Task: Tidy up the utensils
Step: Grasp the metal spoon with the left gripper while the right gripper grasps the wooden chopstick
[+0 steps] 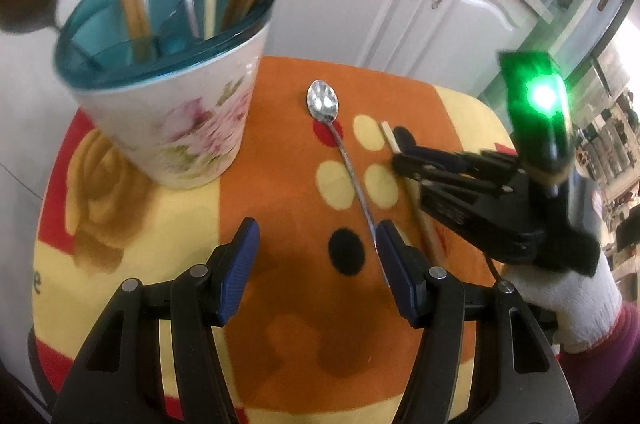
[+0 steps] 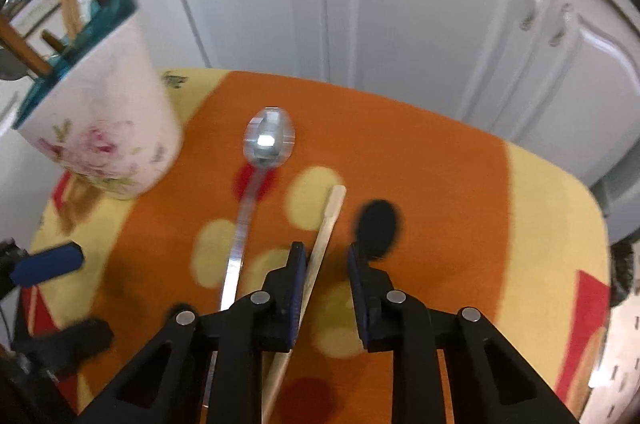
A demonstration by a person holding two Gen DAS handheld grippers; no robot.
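You had two grippers down over the cloth [image 2: 460,184]. One metal spoon [image 2: 269,140] and one wooden chopstick [image 2: 328,220] lay side by side on the orange part, just to the right of the flowered cup [image 1: 180,104]. Both lay long-ways, pointing away from you toward the white cupboards [image 2: 400,4], the spoon's bowl at the far end. Your left gripper [image 1: 316,244] was wide apart with nothing in it. Your right gripper [image 2: 324,256] had the chopstick between its pads, against the left one only, not squeezed.
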